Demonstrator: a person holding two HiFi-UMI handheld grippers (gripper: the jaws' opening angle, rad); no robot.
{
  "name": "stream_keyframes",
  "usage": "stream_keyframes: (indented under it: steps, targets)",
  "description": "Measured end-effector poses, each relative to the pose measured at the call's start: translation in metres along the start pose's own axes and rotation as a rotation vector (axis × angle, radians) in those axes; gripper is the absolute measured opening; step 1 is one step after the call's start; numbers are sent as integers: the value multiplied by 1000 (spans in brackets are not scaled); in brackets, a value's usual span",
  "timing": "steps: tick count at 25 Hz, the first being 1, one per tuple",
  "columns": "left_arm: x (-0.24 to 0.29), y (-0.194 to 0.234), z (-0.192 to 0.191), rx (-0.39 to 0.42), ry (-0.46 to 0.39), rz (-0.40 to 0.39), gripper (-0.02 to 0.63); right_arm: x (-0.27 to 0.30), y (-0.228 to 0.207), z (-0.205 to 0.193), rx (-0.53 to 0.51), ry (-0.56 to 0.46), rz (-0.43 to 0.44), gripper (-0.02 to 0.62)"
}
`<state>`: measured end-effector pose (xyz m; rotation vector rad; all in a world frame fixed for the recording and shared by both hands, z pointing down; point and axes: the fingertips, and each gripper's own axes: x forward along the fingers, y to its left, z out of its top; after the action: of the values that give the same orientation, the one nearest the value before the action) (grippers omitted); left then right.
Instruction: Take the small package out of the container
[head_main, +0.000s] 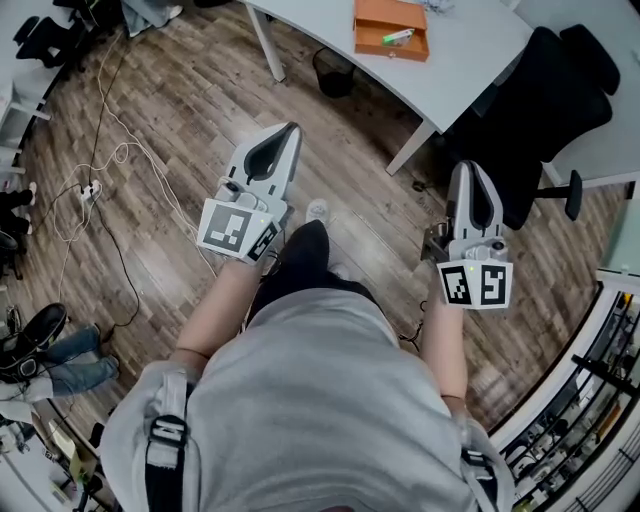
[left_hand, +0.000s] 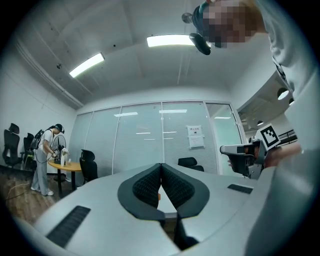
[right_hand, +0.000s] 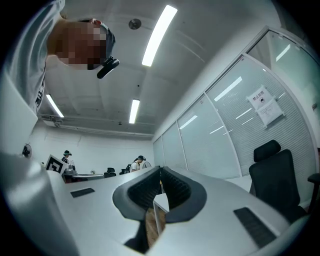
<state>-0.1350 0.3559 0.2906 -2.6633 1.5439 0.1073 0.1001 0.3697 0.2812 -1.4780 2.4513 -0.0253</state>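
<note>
Standing on the wood floor (head_main: 180, 120), a person is seen from above, with the left gripper (head_main: 291, 130) and right gripper (head_main: 466, 170) held forward, well apart from the white worktop (head_main: 470, 50). Both sets of fingers (left_hand: 145, 187) are closed on nothing, presumably because no reach has begun. The orange container (head_main: 362, 30) is set on the worktop, and a small green-and-white item (head_main: 397, 37), likely the package, is seen lying inside
</note>
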Motion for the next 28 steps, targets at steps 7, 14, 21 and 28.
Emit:
stream_keyframes:
  steps: [7, 14, 21, 28]
  targets:
    - [84, 72, -14, -34, -2, -12, 20, 95, -33, -17, -12, 8, -27, 51]
    - [190, 171, -10, -42, -20, -64, 20, 234, -63, -30, -23, -4, -60, 51]
    - [267, 234, -20, -50, -16, -111, 20, 319, -88, -43, -31, 1, -96, 51]
    - [348, 253, -49, -70, 12, -112, 20, 381, -156, -69, -8, 29, -114, 51]
